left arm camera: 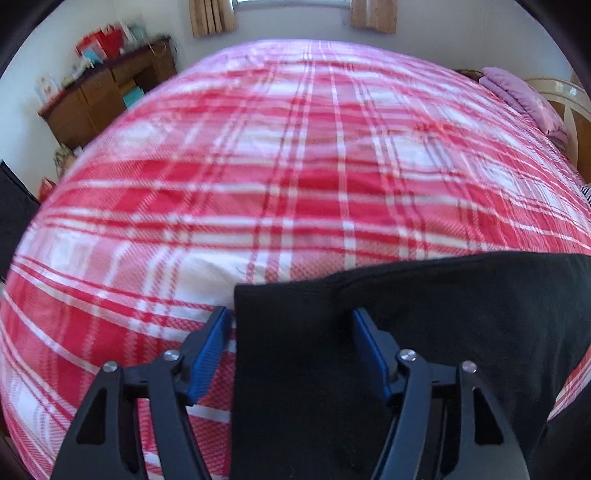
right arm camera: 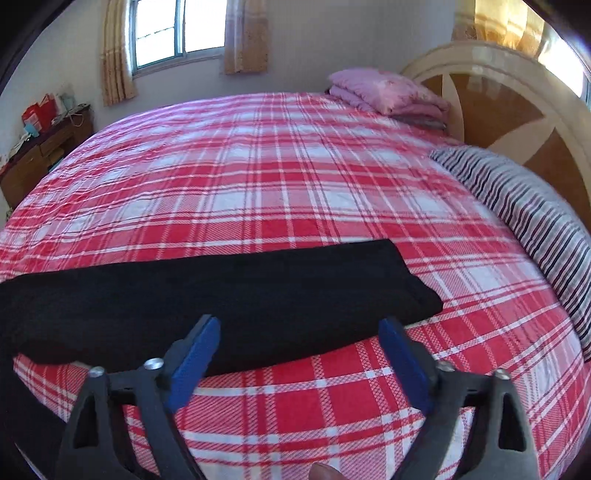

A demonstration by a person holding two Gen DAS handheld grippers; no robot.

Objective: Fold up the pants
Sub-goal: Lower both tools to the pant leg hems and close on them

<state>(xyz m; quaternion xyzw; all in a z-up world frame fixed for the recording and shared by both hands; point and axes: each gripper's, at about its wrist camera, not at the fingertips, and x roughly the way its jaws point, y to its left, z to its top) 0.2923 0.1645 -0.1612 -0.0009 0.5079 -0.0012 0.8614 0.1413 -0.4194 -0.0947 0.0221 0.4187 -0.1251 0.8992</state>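
The black pants [right arm camera: 207, 295] lie folded into a long flat strip across the near part of a bed, on a red, pink and white checked bedspread [right arm camera: 280, 177].

In the left wrist view, the left gripper [left arm camera: 291, 328] stands open over one end of the pants [left arm camera: 369, 332]. The square end of the cloth reaches up between its blue pads [left arm camera: 208, 354], and the left edge of the cloth runs just beside the left pad. Whether the right pad touches the cloth cannot be told; the pads do not squeeze it.

In the right wrist view, the right gripper [right arm camera: 299, 339] is also open, its jaws wide apart over the near long edge of the strip. The pad tips overlap the dark cloth, while bare bedspread shows between the lower parts of the fingers. The strip's right end, where two layers show, lies beyond the right pad.

Farther off, folded pink bedding [right arm camera: 388, 92] sits at the head of the bed against a wooden headboard [right arm camera: 517, 122], and a striped pillow [right arm camera: 524, 206] lies on the right. A brown desk [left arm camera: 107, 96] with red bags stands by the wall, beside a curtained window [right arm camera: 173, 33].
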